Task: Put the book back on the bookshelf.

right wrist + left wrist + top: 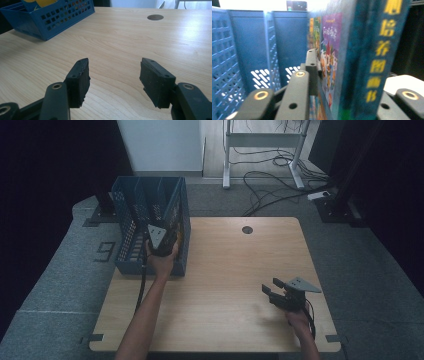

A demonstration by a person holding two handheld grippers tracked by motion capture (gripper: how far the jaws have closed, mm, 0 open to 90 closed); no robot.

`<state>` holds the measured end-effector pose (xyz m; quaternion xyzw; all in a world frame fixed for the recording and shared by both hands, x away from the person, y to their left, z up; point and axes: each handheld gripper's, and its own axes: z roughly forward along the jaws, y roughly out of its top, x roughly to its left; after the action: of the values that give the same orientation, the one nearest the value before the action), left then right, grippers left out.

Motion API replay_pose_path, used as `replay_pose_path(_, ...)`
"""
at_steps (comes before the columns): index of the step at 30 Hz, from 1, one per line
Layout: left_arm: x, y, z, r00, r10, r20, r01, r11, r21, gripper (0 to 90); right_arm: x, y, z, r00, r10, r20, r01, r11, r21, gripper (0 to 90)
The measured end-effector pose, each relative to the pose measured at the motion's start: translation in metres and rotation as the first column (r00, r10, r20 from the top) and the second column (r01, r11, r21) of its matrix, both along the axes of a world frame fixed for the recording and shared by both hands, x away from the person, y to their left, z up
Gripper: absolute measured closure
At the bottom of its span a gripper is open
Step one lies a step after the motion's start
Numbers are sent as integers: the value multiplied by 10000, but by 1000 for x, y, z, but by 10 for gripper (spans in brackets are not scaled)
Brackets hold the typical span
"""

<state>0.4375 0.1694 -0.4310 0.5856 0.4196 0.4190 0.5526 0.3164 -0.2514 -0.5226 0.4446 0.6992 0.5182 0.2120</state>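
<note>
Book (352,62) seen upright inside the blue basket (125,205) at left of the high view, gripped between the jaws of the left gripper (161,240); placement judged nearly done, release and withdrawal left; right gripper (113,80) held spread and empty over bare table (120,37), lower right of the high view; no other books seen on the table.

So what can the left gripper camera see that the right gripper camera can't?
The left gripper view alone shows a book with yellow characters on its spine, gripped by the left gripper, and the bin's dividers. The right gripper view alone shows the bare wooden table, its round hole and the open right gripper. Both show the blue bin.
</note>
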Motion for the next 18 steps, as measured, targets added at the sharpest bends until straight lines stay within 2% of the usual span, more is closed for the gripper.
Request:
replay_pose_path(5,-10,-8,1,9998,-193,22,191,9981,589,627,0,2,-1,10000,50,-43,-50,10000,-14,397)
replay_pose_path(15,-13,5,3,9985,-421,-355,422,9991,23,559,-1,0,1,10000,6,41,-7,10000,67,397)
replay_pose_path(18,-13,9,3,9972,-532,-529,534,9986,29,553,0,0,0,10000,24,27,-24,10000,54,396)
